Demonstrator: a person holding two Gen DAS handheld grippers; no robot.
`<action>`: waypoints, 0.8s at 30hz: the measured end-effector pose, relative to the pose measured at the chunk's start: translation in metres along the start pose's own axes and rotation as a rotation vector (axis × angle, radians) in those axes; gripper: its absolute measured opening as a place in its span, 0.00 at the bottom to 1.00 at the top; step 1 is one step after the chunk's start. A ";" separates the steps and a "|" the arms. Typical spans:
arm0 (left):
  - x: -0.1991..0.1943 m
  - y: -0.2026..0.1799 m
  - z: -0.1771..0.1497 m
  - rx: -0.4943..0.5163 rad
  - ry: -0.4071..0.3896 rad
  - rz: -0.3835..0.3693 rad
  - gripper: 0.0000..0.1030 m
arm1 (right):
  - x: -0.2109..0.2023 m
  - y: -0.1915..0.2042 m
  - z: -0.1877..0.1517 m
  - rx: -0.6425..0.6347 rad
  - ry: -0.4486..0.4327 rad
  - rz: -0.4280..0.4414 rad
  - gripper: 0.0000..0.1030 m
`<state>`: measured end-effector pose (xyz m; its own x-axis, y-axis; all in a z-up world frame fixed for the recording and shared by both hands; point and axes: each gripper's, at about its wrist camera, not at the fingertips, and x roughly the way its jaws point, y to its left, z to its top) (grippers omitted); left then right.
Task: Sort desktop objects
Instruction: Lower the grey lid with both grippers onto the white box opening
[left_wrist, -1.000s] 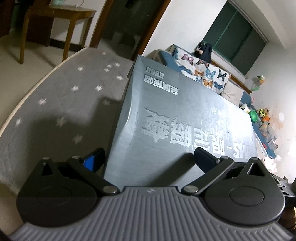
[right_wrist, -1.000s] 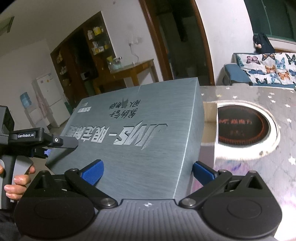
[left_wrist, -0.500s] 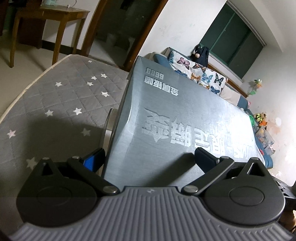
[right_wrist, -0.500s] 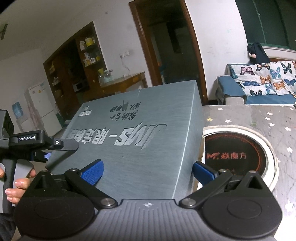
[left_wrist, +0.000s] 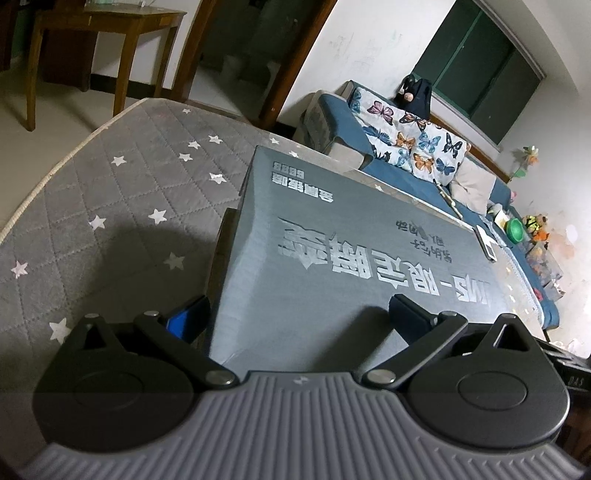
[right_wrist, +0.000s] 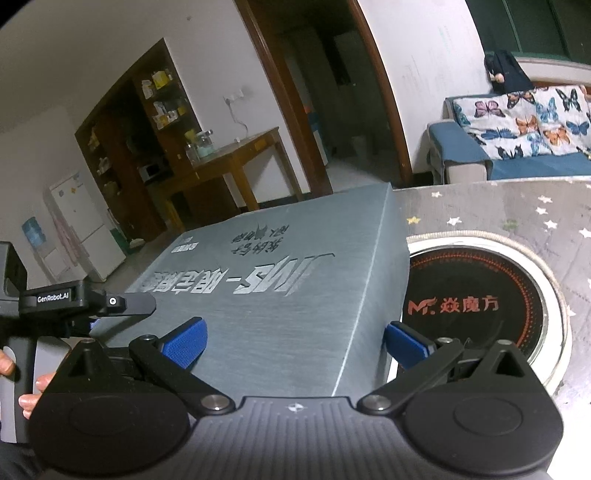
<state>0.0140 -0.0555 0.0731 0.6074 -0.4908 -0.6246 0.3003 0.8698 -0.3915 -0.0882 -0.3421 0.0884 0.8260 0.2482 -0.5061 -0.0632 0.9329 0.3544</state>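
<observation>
Over the star-quilted worktop (left_wrist: 110, 206), your left tool (left_wrist: 295, 314) and right tool (right_wrist: 293, 341) each clamp an end of the grey box (right_wrist: 280, 295), beside the round cooktop (right_wrist: 476, 306).

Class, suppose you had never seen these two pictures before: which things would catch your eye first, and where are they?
A big grey box with silver lettering fills the middle, gripped at its ends by the left tongs and right tongs. Right of it, a round black cooktop sits sunk in the star-patterned table cover.
</observation>
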 end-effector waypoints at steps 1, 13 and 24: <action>0.000 0.001 0.001 0.002 0.000 0.002 1.00 | 0.001 -0.002 0.000 0.004 0.004 0.002 1.00; 0.001 0.001 0.002 0.017 0.002 0.009 1.00 | 0.015 -0.014 0.001 0.035 0.059 0.010 1.00; 0.006 0.016 0.000 -0.034 0.013 -0.022 1.00 | 0.022 -0.018 -0.003 0.057 0.086 0.008 1.00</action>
<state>0.0226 -0.0446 0.0631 0.5914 -0.5104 -0.6243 0.2883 0.8569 -0.4274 -0.0707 -0.3527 0.0687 0.7740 0.2793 -0.5682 -0.0354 0.9151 0.4016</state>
